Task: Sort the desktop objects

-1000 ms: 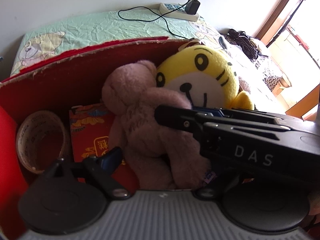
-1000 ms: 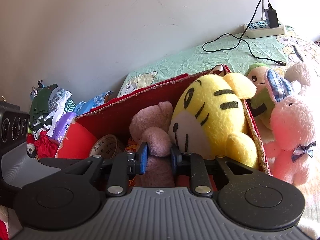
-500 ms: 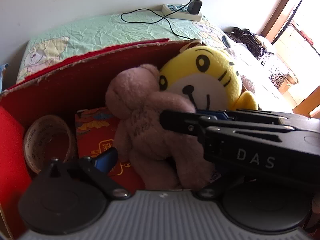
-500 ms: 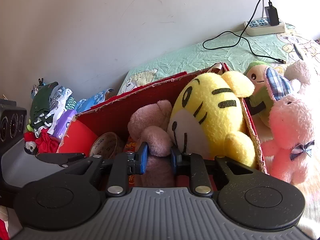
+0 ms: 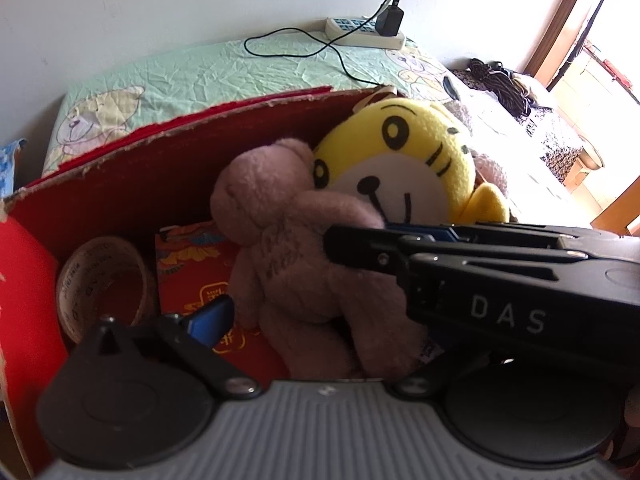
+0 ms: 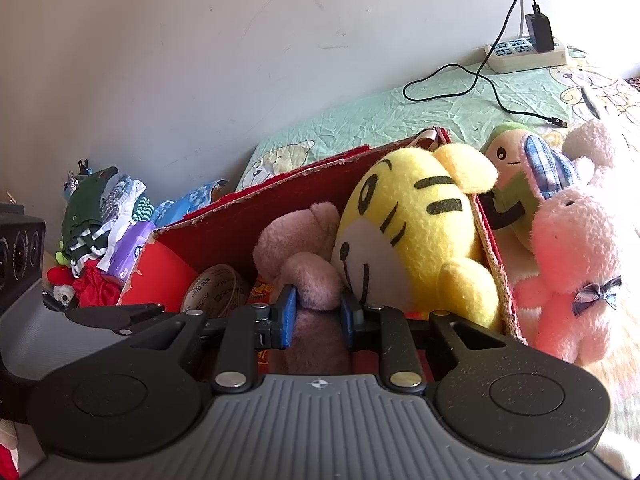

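A red cardboard box (image 5: pixel 200 132) (image 6: pixel 280 184) holds a mauve teddy bear (image 5: pixel 280 240) (image 6: pixel 296 252) leaning against a yellow tiger plush (image 5: pixel 400 160) (image 6: pixel 420 232). My right gripper (image 6: pixel 316 316) is shut on the bear's paw, blue pads on either side. In the left wrist view it reaches in from the right as a black tool (image 5: pixel 360 240). My left gripper (image 5: pixel 320 320) is open around the bear's lower body; its right finger is hidden behind the right gripper. A tape roll (image 5: pixel 100 280) (image 6: pixel 216 288) and a red printed packet (image 5: pixel 188 272) lie on the box floor.
Outside the box's right wall sit a pink rabbit plush (image 6: pixel 572 260), a green plush (image 6: pixel 508 184) and a white plush (image 6: pixel 588 148). A power strip (image 5: pixel 364 34) with a trailing cable lies on the green sheet. Clothes (image 6: pixel 108 216) and a speaker (image 6: pixel 20 248) are at the left.
The left view has drifted slightly, with the box contents a little lower in frame. The right gripper keeps the same hold on the bear. Nothing was released.
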